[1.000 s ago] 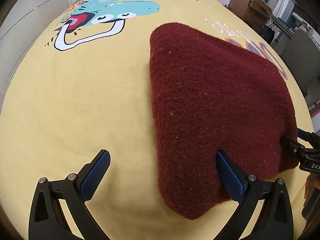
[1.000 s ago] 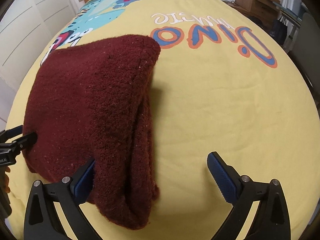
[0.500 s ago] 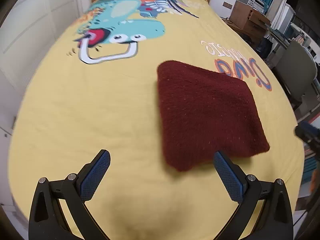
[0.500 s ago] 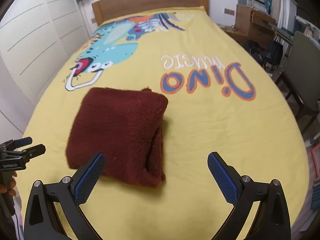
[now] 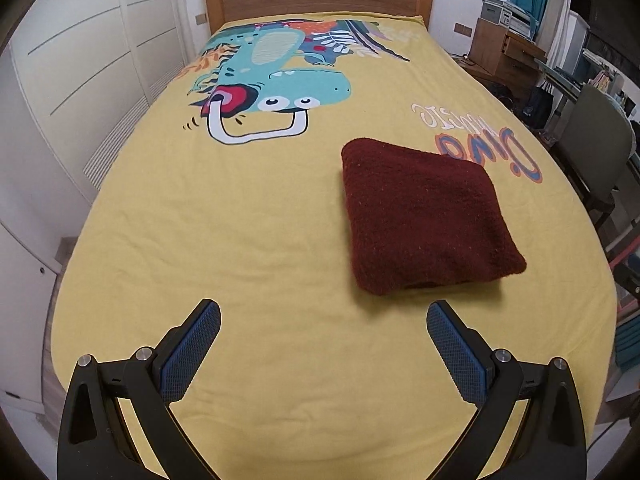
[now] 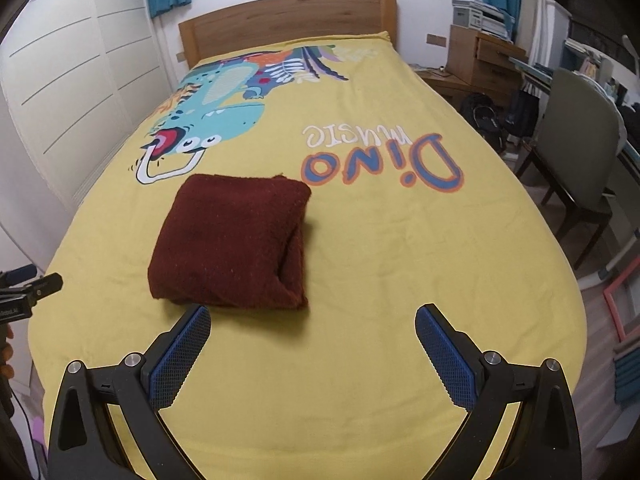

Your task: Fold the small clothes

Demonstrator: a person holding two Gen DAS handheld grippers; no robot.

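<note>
Clearly both grippers — left (image 5: 323, 332), right (image 6: 313, 338) — gape empty (folded garment (image 6: 230, 246), underside hidden).

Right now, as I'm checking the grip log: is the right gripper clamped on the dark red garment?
No: the right gripper is open and empty, short of the folded dark red garment lying on the yellow bedspread.

The yellow bedspread (image 6: 400, 264) carries the only clear lettering: "Dino" (image 6: 382, 164) in large blue letters edged in orange, with "music" (image 6: 352, 135) in white just beyond it, both upside down from the right wrist view, toward 12 o'clock. In the left wrist view the same print (image 5: 484, 142) lies at 2 o'clock. Small white lettering on the other gripper's body (image 6: 10, 312) at 9 o'clock is too tiny to read.
</note>
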